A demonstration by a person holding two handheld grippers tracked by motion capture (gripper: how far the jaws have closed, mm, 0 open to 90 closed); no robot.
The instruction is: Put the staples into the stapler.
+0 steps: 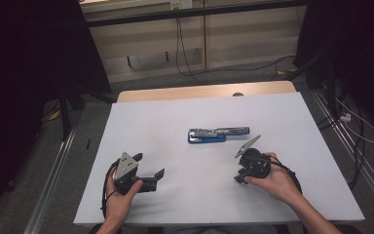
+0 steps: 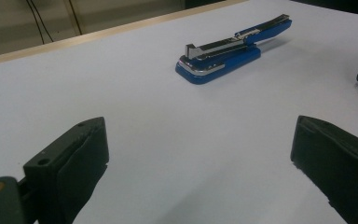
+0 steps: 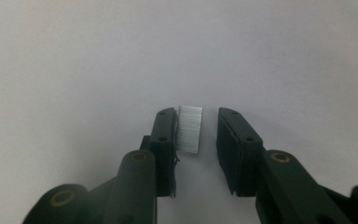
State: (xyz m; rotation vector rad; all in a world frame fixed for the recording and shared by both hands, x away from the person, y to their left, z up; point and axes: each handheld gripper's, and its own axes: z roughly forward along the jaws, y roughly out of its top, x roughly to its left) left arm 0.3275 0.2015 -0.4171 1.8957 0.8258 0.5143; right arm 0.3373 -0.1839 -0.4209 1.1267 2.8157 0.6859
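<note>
At centre frame of the right gripper view, my right gripper (image 3: 196, 135) stands with jaws narrowly parted around a small silver strip of staples (image 3: 189, 129) lying on the white table (image 3: 74, 70); one side touches a pad, a gap shows at the other. At lower left of the high view, my left gripper (image 1: 148, 173) gapes wide, empty. The opened blue-and-chrome stapler (image 1: 217, 135) lies mid-table.

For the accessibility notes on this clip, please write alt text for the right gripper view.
A small strip of staples lies on the white table between the right gripper's two black jaws, against one jaw with a gap to the other.
</note>
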